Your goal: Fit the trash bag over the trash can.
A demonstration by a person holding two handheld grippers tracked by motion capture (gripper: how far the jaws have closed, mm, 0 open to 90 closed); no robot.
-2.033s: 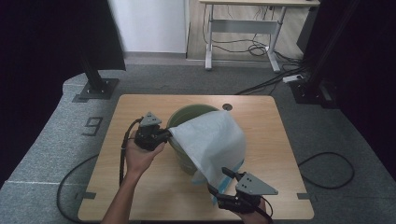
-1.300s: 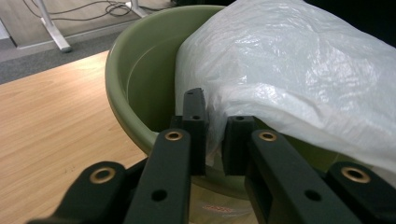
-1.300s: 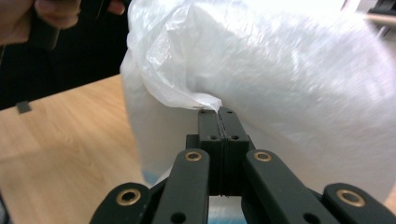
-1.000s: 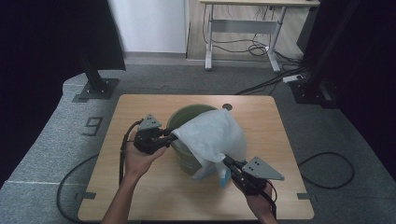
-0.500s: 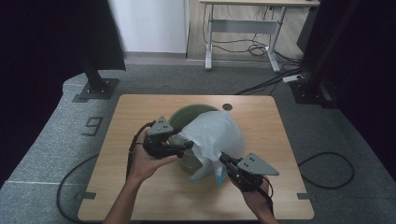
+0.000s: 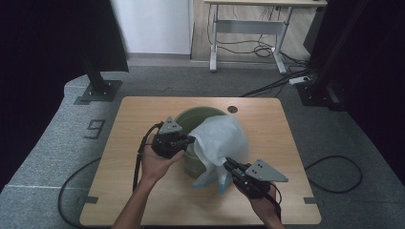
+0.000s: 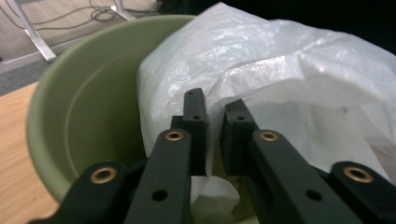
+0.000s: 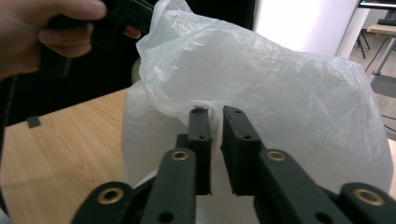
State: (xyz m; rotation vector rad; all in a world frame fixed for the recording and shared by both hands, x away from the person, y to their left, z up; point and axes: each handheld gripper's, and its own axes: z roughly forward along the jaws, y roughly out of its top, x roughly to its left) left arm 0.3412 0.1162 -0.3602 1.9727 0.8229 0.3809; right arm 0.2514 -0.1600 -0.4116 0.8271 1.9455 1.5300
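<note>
Plastic film, a white translucent bag liner (image 6: 220, 141), is draped over the right half of a green bucket (image 6: 192, 118) that stands near the middle of a wooden table (image 6: 143, 109). The liner bulges above the rim and hangs down the bucket's near right side, its lower edge lying on the tabletop.

The left gripper (image 6: 189, 140) sits at the bucket's near left rim, pointing across towards the liner. Its jaws have just been closing, and in the left gripper view they stand narrow with a fold of the liner (image 7: 261, 88) running up between them; the pads appear to pinch that fold right at the bucket's (image 7: 79, 116) rim. The left hand (image 6: 155, 160) grips the tool from below and behind.

The right gripper (image 6: 228, 163) is low at the bucket's near right side, tips against the hanging part of the liner. Its jaws have just been opening slightly, yet in the right gripper view they remain narrow, with a gathered pleat of the liner (image 8: 280, 93) caught in the slim gap between them. The right hand (image 6: 264, 206) holds it close to the table's front edge. The two grippers are apart, with the bulging liner between them.
</note>
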